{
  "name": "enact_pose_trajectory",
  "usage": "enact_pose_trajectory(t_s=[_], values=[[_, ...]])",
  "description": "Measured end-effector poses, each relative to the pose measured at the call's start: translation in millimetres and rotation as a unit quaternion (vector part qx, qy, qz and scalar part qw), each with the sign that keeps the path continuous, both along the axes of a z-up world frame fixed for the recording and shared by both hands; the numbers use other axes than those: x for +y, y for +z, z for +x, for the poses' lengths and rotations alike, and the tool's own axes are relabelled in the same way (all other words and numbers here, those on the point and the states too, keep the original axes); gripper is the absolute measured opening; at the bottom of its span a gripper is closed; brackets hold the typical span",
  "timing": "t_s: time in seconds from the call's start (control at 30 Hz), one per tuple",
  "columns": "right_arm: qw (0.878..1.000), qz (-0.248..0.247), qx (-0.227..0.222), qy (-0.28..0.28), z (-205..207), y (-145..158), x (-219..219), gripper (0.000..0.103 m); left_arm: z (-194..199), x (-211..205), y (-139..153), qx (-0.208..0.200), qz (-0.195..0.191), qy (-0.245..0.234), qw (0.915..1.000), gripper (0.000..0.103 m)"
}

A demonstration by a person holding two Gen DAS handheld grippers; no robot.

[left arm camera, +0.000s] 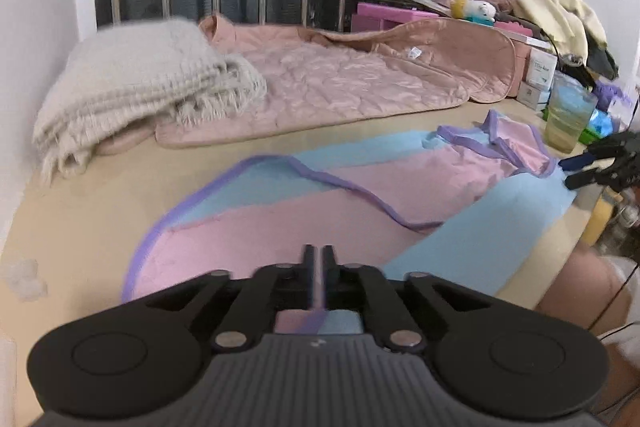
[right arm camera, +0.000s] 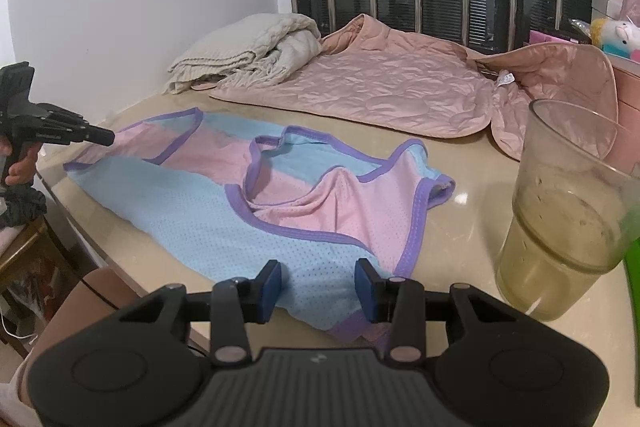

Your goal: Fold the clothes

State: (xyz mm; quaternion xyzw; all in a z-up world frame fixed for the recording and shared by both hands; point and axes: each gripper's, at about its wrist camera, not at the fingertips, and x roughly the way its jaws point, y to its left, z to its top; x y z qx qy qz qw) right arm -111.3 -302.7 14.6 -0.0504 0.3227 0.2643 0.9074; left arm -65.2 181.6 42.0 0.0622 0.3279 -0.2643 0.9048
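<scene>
1. At nine o'clock in the right wrist view, the left black two-finger gripper (right arm camera: 106,137) reaches in over the beige tabletop (right arm camera: 472,227); its own camera shows the jaws pressed together on the purple-bound hem of the one pink-and-blue mesh sleeveless top (right arm camera: 208,219).
2. That top lies flat on the table, its long axis running from nine o'clock to four o'clock in the right wrist view: hem end at the left gripper, neck and armholes toward three o'clock.
3. At eleven o'clock sits one folded cream knitted blanket (right arm camera: 248,55), touching one pink quilted jacket (right arm camera: 380,95) spread from twelve to two o'clock; both lie beyond the top.
4. At six o'clock the right black gripper (right arm camera: 319,285) has its two blue-padded jaws wide apart, astride the top's near blue edge and gripping nothing.
5. At three o'clock stands one clear plastic cup (right arm camera: 568,211) part-filled with a cloudy yellowish liquid, just beside the top's strap end.
6. One white-and-yellow plush toy (right arm camera: 618,35) sits at two o'clock, behind the jacket.
</scene>
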Motion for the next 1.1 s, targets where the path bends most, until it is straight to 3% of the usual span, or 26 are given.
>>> enact_pose_trajectory(t_s=[0.07,0.13,0.2,0.27,0.37,0.47,0.67,0.9,1.0,1.1], values=[[1.000,-0.004,-0.003,0.001,-2,-1,1,0.040,-3,0,-2,0.011,-0.008,-0.021,0.9997,0.054],[1.000,-0.004,-0.003,0.002,-2,-1,0,0.041,-3,-2,-7,0.021,-0.006,-0.027,0.9994,0.060],[1.000,-0.002,-0.002,0.001,-1,0,1,0.041,-1,-3,-13,0.030,0.001,-0.025,0.9992,0.058],[1.000,-0.003,-0.002,0.002,-2,0,0,0.041,0,-4,-16,0.029,0.004,-0.025,0.9993,0.029],[1.000,-0.004,-0.003,0.002,-2,0,0,0.041,-2,-8,-16,0.019,0.013,-0.035,0.9991,0.007],[1.000,-0.004,-0.003,0.001,-3,-1,-1,0.041,-5,-10,-12,0.009,0.016,-0.041,0.9990,0.002],[1.000,-0.005,-0.002,0.000,-4,-1,-1,0.041,5,-10,1,-0.007,0.017,-0.033,0.9993,0.002],[1.000,-0.004,0.000,-0.014,-4,-1,-3,0.041,17,-4,-6,-0.015,0.027,-0.005,0.9995,0.002],[1.000,-0.011,-0.004,-0.019,-4,0,0,0.041,16,7,-5,0.006,0.002,0.004,1.0000,0.011],[0.999,-0.006,-0.025,-0.026,-13,9,0,0.041,-1,21,-1,0.001,-0.007,0.012,0.9999,0.021]])
